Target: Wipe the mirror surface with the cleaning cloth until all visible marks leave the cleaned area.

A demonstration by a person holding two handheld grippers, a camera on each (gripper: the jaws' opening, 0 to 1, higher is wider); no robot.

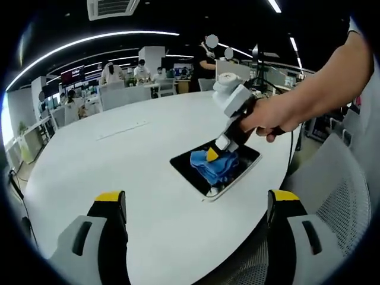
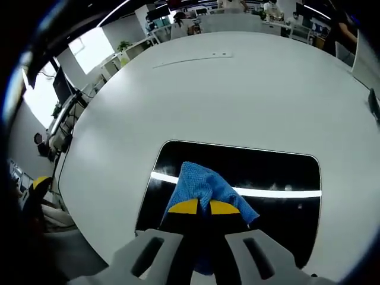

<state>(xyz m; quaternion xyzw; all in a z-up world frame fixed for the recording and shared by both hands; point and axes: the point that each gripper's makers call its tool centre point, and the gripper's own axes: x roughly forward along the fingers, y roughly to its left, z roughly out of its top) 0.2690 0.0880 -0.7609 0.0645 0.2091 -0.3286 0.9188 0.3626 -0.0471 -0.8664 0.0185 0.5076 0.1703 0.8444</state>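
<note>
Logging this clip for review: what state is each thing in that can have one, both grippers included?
Mirror: lying flat on the white table, partly covered by the cloth.
Cleaning cloth: bunched, pressed onto the mirror.
Right gripper: shut on the cleaning cloth.
Left gripper: open, holding nothing, above the table edge.

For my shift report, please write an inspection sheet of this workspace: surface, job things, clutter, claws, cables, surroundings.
Surface: white round table, mostly bare.
Job's things: mirror flat near the table edge; blue cloth lying on it.
Clutter: nothing seen.
Claws: right claw shut on the cloth, pressing it on the mirror; left claw open, holding nothing, above the table.
Cables: nothing seen on the table.
Surroundings: open office, desks, people at the back, mesh chair beside the table.
</note>
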